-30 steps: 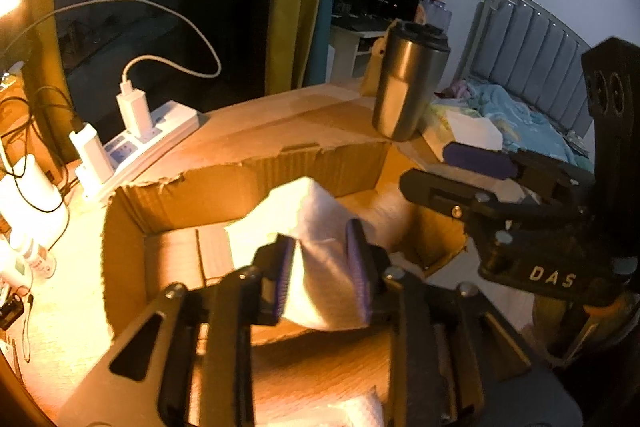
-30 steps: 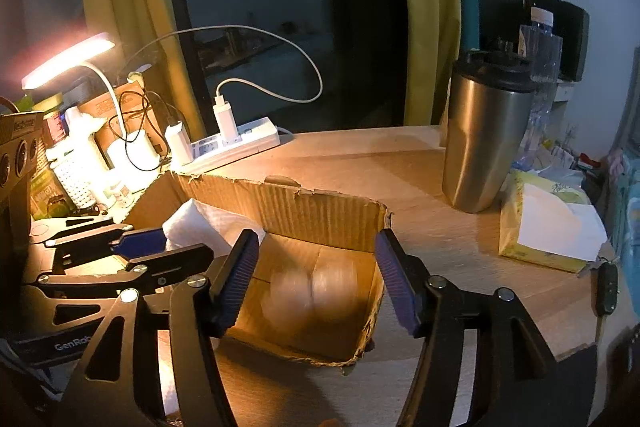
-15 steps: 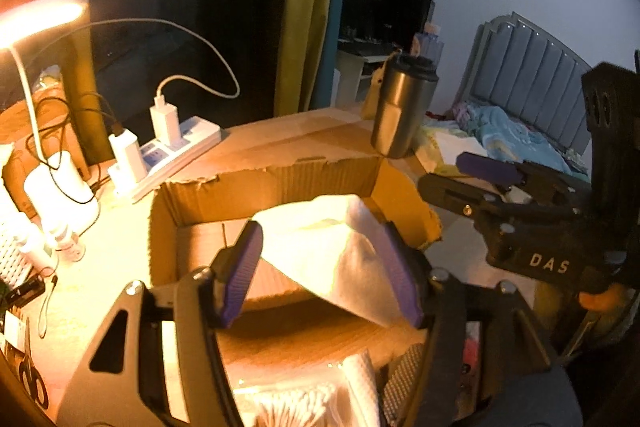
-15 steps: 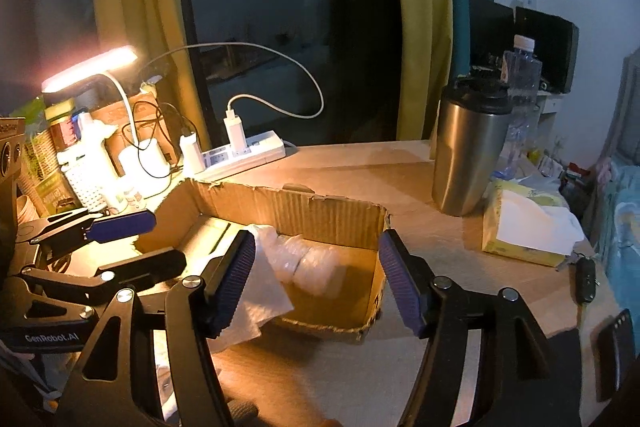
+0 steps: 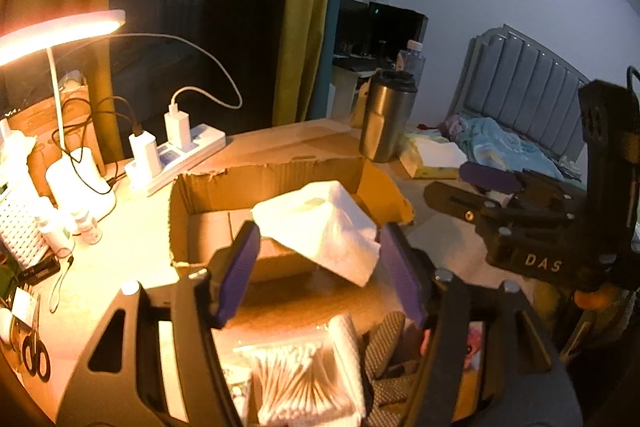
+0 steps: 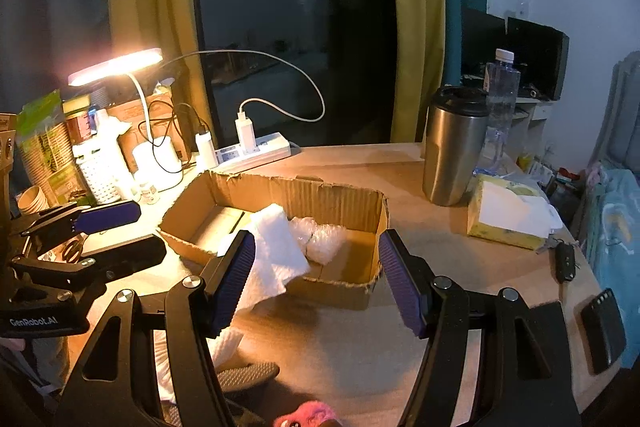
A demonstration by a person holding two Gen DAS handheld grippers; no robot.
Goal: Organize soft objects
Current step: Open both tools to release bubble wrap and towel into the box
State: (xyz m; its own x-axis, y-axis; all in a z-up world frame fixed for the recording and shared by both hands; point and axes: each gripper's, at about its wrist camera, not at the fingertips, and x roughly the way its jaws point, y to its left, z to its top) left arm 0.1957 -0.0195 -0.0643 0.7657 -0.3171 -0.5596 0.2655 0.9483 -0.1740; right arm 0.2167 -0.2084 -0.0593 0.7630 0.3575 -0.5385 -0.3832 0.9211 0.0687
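An open cardboard box [image 5: 200, 195] [image 6: 340, 195] sits on the wooden desk. A white cloth [image 5: 324, 223] [image 6: 276, 247] lies draped over the box's near wall, half inside. Clear bubble wrap [image 6: 320, 239] lies inside the box. My left gripper [image 5: 320, 275] is open and empty, just in front of the cloth. My right gripper [image 6: 316, 279] is open and empty, in front of the box. A bag of cotton swabs [image 5: 296, 379], a white roll [image 5: 348, 355] and a dark mesh item [image 5: 384, 343] lie below the left gripper. A pink fuzzy thing [image 6: 308, 415] shows at the bottom edge.
A steel tumbler [image 6: 452, 151], water bottle [image 6: 500, 99] and yellow tissue pack [image 6: 508, 215] stand to the right of the box. A power strip with chargers [image 6: 248, 147], a lit desk lamp [image 6: 116, 67] and clutter are at the back left. Scissors [image 5: 36, 351] lie at the left edge.
My left gripper opened and let go of the white cloth, which now hangs over the box wall. Both grippers pulled back from the box.
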